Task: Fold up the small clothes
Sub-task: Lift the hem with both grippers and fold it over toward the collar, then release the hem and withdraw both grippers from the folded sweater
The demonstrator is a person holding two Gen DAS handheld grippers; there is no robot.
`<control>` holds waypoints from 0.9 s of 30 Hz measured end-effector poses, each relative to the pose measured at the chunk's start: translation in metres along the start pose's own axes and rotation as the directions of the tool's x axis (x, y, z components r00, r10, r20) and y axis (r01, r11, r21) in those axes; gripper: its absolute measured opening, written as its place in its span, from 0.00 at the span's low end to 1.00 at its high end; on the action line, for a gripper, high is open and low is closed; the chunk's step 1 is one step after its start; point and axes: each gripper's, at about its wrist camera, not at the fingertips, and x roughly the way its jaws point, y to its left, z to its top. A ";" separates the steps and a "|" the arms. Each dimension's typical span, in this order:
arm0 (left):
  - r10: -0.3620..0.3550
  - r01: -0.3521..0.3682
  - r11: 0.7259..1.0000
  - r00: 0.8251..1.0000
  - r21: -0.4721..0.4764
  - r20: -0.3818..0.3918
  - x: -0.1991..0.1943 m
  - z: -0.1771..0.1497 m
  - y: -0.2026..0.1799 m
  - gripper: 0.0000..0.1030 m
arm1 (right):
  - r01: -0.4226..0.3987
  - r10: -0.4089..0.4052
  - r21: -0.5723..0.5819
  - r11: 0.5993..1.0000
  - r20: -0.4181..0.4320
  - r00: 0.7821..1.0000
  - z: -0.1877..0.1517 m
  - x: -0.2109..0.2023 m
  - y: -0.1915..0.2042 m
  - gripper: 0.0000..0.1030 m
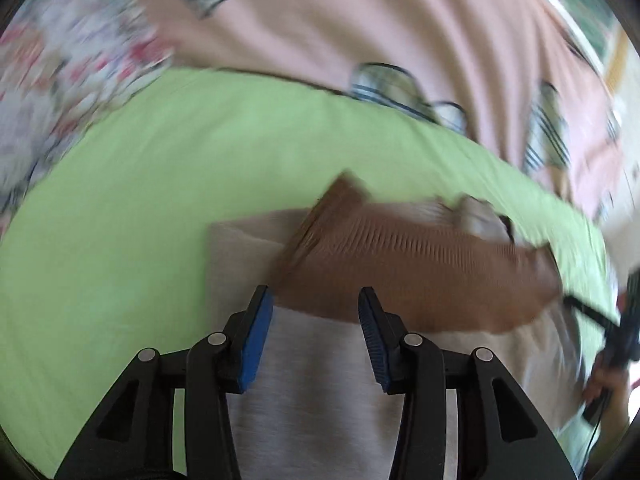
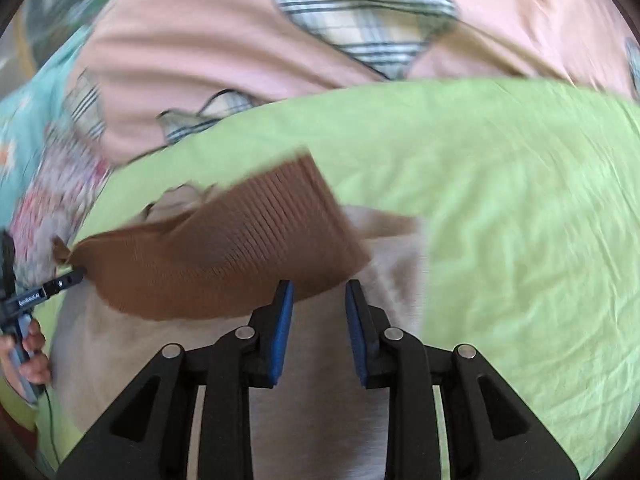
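Brown garment on beige cloth, on green sheet. Left gripper and right gripper spread, empty, at its near edge. Risk: snagging beige cloth too.

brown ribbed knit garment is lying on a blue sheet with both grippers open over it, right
Not quite: the sheet is light green, not blue, as the right wrist view shows. The brown ribbed knit garment does lie there, with the left gripper and right gripper open over it.
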 end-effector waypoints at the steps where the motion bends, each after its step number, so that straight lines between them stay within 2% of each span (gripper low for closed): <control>1: 0.021 -0.021 0.999 1.000 -0.032 -0.001 0.001 -0.004 0.009 0.44 | 0.005 -0.005 0.006 1.000 -0.011 1.000 -0.004 0.000 -0.002 0.28; 6: 0.026 -0.028 0.993 0.999 -0.116 -0.019 -0.008 -0.032 0.039 0.48 | 0.006 -0.006 0.018 1.000 -0.005 1.000 -0.030 -0.016 -0.009 0.31; 9: 0.026 -0.025 0.989 1.000 -0.145 0.007 -0.039 -0.061 0.052 0.48 | 0.011 -0.013 0.054 0.998 0.028 1.000 -0.045 -0.039 -0.015 0.32; 11: 0.018 -0.012 0.988 0.999 -0.156 0.033 -0.062 -0.078 0.049 0.48 | 0.011 -0.014 0.072 0.997 0.046 0.999 -0.051 -0.048 -0.010 0.36; 13: -0.020 0.029 0.985 0.998 -0.169 0.052 -0.086 -0.094 0.048 0.48 | -0.008 0.002 0.088 0.996 0.073 0.997 -0.058 -0.064 -0.006 0.42; 17: -0.080 0.088 0.986 0.995 -0.142 0.062 -0.117 -0.127 0.025 0.48 | -0.067 0.055 0.104 0.992 0.118 0.991 -0.081 -0.096 0.010 0.46; 22: -0.171 0.173 0.979 0.985 -0.111 0.027 -0.128 -0.163 -0.004 0.49 | -0.145 0.129 0.118 0.982 0.129 0.983 -0.119 -0.112 0.033 0.50; 26: -0.204 0.200 0.971 0.979 -0.130 -0.017 -0.123 -0.186 -0.013 0.55 | -0.178 0.165 0.131 0.975 0.105 0.981 -0.150 -0.113 0.047 0.52; 27: -0.211 0.204 0.971 0.976 -0.126 -0.050 -0.121 -0.191 -0.014 0.57 | -0.184 0.172 0.135 0.974 0.095 0.981 -0.157 -0.112 0.050 0.52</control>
